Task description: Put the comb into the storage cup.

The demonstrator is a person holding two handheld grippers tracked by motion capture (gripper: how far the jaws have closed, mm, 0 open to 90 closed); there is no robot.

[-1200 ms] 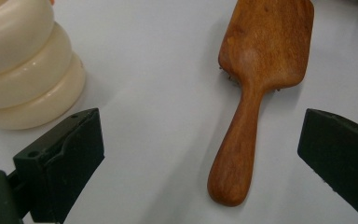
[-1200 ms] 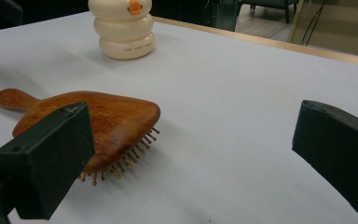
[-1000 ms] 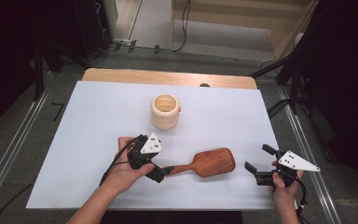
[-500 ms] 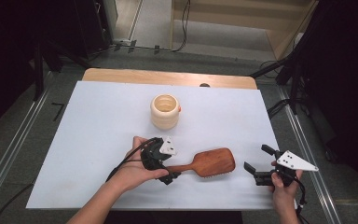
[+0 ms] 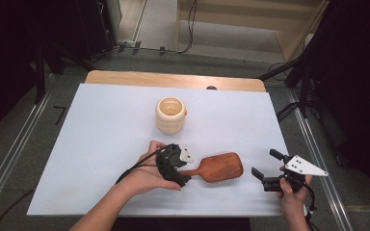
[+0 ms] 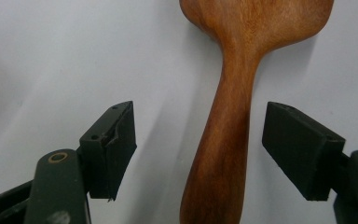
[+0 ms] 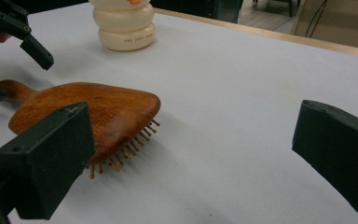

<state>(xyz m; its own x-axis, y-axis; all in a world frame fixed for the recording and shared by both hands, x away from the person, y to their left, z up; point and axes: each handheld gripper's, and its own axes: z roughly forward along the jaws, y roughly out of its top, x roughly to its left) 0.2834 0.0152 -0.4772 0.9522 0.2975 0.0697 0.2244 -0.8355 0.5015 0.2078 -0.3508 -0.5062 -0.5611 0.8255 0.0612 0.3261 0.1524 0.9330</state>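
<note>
Hairbrush [image 5: 218, 166] handle between closing left gripper [image 6: 199, 149] pads, untouched, right gripper [image 5: 266, 169] open, level

I work in what looks like a lab or recording studio, not a home. My table [image 5: 125, 125] is covered by a plain white sheet, with a strip of bare wood showing at its far edge. Black curtains [image 5: 361, 72] hang dark to the left and right of the table. Metal rails [image 5: 9, 159] run along the floor on both sides of the table, and cables [image 5: 191, 24] trail over the grey floor beyond it, near wooden panelling [image 5: 250, 14].
</note>
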